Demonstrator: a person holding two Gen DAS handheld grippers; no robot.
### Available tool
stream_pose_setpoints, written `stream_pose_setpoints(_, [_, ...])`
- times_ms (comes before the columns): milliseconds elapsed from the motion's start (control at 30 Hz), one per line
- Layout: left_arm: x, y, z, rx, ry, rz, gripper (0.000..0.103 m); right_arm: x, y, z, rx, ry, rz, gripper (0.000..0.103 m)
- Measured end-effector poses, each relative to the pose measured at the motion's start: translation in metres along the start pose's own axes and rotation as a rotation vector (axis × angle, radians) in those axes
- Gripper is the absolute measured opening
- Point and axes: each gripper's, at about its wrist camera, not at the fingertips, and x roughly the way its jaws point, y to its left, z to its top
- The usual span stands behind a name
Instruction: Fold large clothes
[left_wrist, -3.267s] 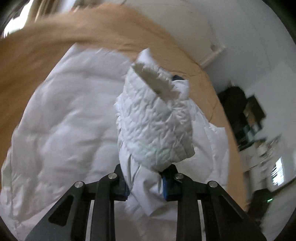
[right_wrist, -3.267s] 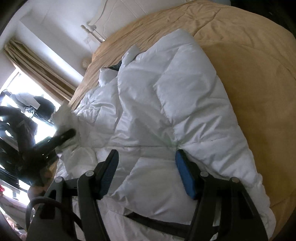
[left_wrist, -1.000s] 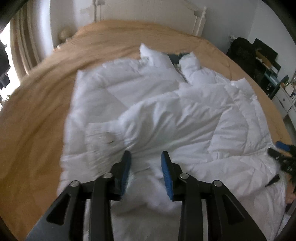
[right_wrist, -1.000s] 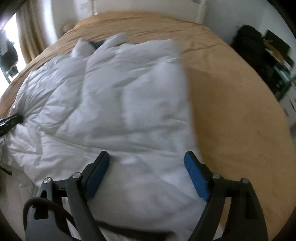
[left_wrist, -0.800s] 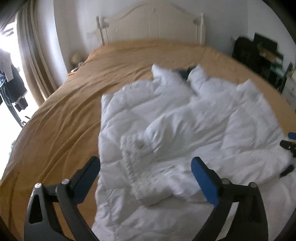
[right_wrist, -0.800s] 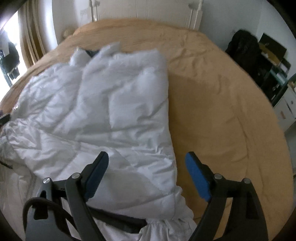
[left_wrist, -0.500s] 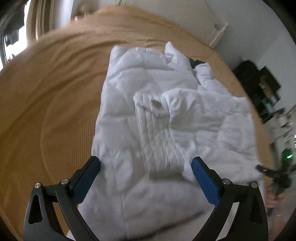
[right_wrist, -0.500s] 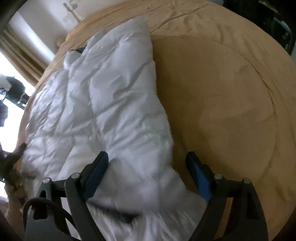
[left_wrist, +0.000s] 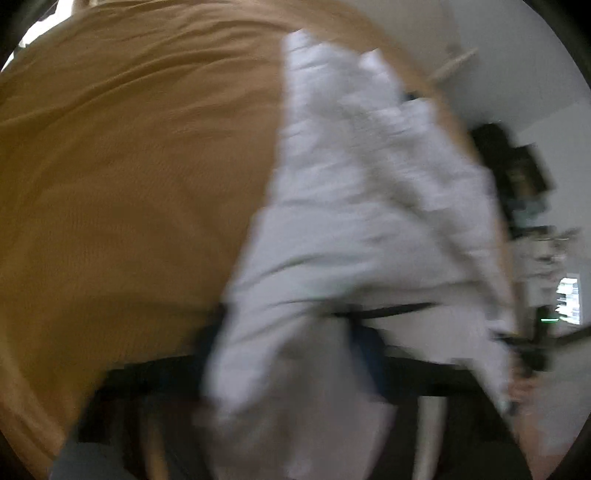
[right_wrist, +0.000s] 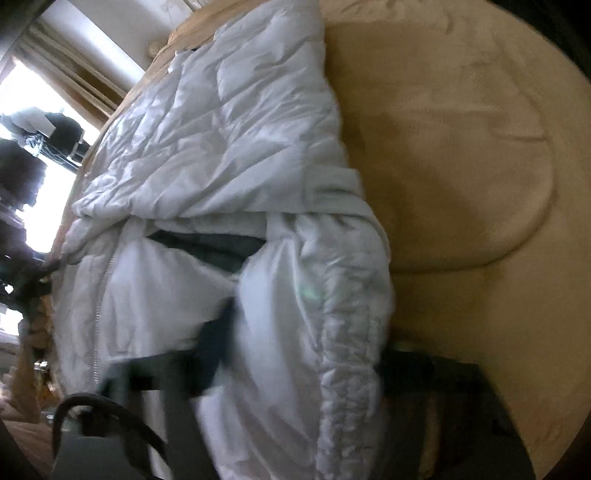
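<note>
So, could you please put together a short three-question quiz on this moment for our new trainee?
1. True or false: the white puffer jacket lies on a tan bedspread.
2. Which part of the jacket sits between the jaws of the right gripper? A) the collar B) the gathered hem edge C) a pocket flap
3. Fill in: fabric bunched in the left gripper belongs to the ____.

Key: 1 true; 2 B; 3 jacket. Both grippers' jaws have just been closing, each with jacket fabric between them.

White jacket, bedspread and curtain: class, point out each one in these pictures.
White jacket (right_wrist: 229, 122): right wrist view, on its quilted body.
Bedspread (left_wrist: 129, 166): left wrist view, on bare tan cloth.
Curtain (right_wrist: 85, 77): right wrist view, on its folds.
</note>
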Motion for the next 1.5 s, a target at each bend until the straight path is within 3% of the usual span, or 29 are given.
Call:
stream_pose_setpoints(33, [-0.002,0.001,0.001,-0.013,-0.012,-0.017,0.038,-0.001,0.002,0.0,0.021,-0.004,0.033,0.024])
stream_pose_setpoints(133, [-0.013,-0.002,0.003,-0.033,-0.019,-0.023,0.02,-0.018,0.0,0.01,0.034,-0.042,0.083,0.015])
stream_pose_setpoints(267, [-0.048,-0.013,0.001,-0.005,-0.066,-0.04,0.017,-0.058,0.002,0.001,0.057,-0.09,0.155,0.013])
stream_pose_setpoints(333, [-0.051,-0.013,-0.008,0.01,-0.052,-0.023,0.017,-0.067,-0.001,-0.003,0.083,-0.094,0.193,0.013])
stream_pose_setpoints(433, [-0.034,0.002,-0.018,0.017,0.004,-0.01,0.018,-0.054,-0.007,-0.018,0.089,-0.029,0.129,0.017])
stream_pose_setpoints(467, [-0.031,0.008,-0.02,0.004,0.013,-0.024,0.02,-0.043,-0.013,-0.026,0.104,0.011,0.109,0.02])
stream_pose_setpoints(533, [-0.036,0.016,-0.016,-0.021,0.008,-0.052,0.023,-0.034,-0.027,-0.035,0.153,0.036,0.094,0.037])
stream_pose_setpoints(600, [-0.049,0.021,-0.017,-0.004,0.011,-0.056,0.03,-0.041,-0.033,-0.042,0.177,0.019,0.117,0.041])
stream_pose_setpoints(667, [-0.057,0.023,-0.021,0.021,0.017,-0.049,0.042,-0.057,-0.031,-0.055,0.12,0.003,0.121,0.053])
stream_pose_setpoints(733, [-0.064,0.029,-0.033,0.025,0.033,-0.077,0.061,-0.067,-0.024,-0.067,0.059,0.016,0.112,0.066])
stream_pose_setpoints(900, [-0.062,0.026,-0.069,0.003,0.089,-0.187,0.085,-0.064,-0.014,-0.099,0.016,0.084,0.116,0.068])
stream_pose_setpoints(967, [-0.056,0.02,-0.077,0.003,0.082,-0.221,0.085,-0.054,-0.011,-0.1,0.027,0.089,0.143,0.068])
stream_pose_setpoints(1000, [-0.052,0.014,-0.081,0.025,0.07,-0.218,0.084,-0.049,-0.009,-0.103,0.032,0.089,0.153,0.064])
stream_pose_setpoints(1033, [-0.05,0.008,-0.082,0.051,0.055,-0.196,0.064,-0.044,-0.006,-0.105,0.034,0.094,0.145,0.041])
stream_pose_setpoints(1067, [-0.048,0.001,-0.086,0.092,0.043,-0.129,0.052,-0.04,-0.012,-0.103,0.046,0.105,0.127,0.035])
stream_pose_setpoints(1133, [-0.051,-0.001,-0.088,0.077,0.038,-0.128,0.03,-0.041,-0.015,-0.101,0.088,0.097,0.16,0.019])
stream_pose_setpoints(1233, [-0.077,0.0,-0.088,0.084,0.011,-0.189,0.021,-0.071,-0.013,-0.099,0.064,0.034,0.221,0.014])
stream_pose_setpoints(1333, [-0.104,-0.01,-0.106,0.211,0.028,-0.18,0.021,-0.11,-0.005,-0.104,0.004,-0.033,0.248,0.013])
stream_pose_setpoints(1500, [-0.141,-0.02,-0.134,0.375,0.041,-0.2,0.021,-0.15,0.006,-0.138,-0.13,-0.012,0.216,0.013])
